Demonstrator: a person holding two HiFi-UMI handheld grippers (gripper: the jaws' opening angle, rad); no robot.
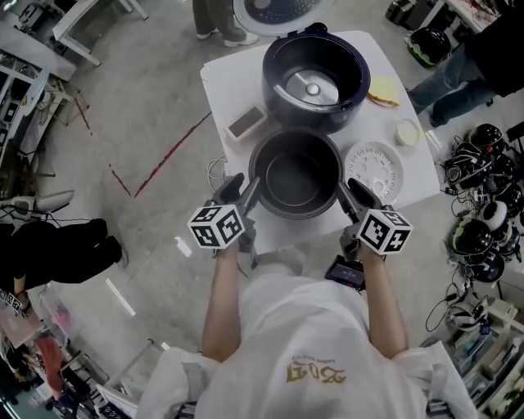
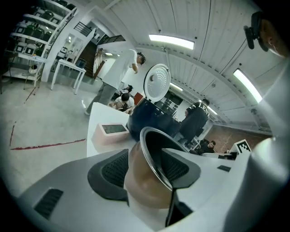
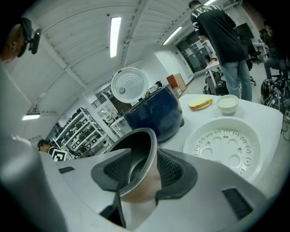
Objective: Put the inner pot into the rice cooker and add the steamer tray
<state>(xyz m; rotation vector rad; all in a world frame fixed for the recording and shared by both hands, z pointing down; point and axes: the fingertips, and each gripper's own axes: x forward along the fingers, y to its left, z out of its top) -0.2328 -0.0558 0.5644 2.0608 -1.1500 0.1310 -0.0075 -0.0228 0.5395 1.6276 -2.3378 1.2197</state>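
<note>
Nearest the lens we see the person's white shirt (image 1: 303,344) and two bare forearms, each ending in a marker cube (image 1: 218,226) above a pair of tongs. The left tongs (image 1: 246,193) and right tongs (image 1: 350,195) meet the inner pot (image 1: 296,176) at opposite sides of its rim. In the left gripper view, the left tongs (image 2: 145,163) straddle the pot wall (image 2: 145,192), one pad outside and one inside. We read the jaws as spread wide, not clamped. In the right gripper view, the right tongs (image 3: 144,170) straddle the rim (image 3: 138,156) likewise, jaws apart and pads not pressing. The pot stands at the near edge of the white surface (image 1: 225,82), just in front of the dark blue rice cooker (image 1: 272,82), whose lid (image 1: 278,10) is raised and whose cavity holds no pot. The white perforated steamer tray (image 1: 374,172) lies on the surface just right of the pot. A flat box (image 1: 245,123) sits left of the cooker and a small bowl (image 1: 407,132) lies beyond the tray
</note>
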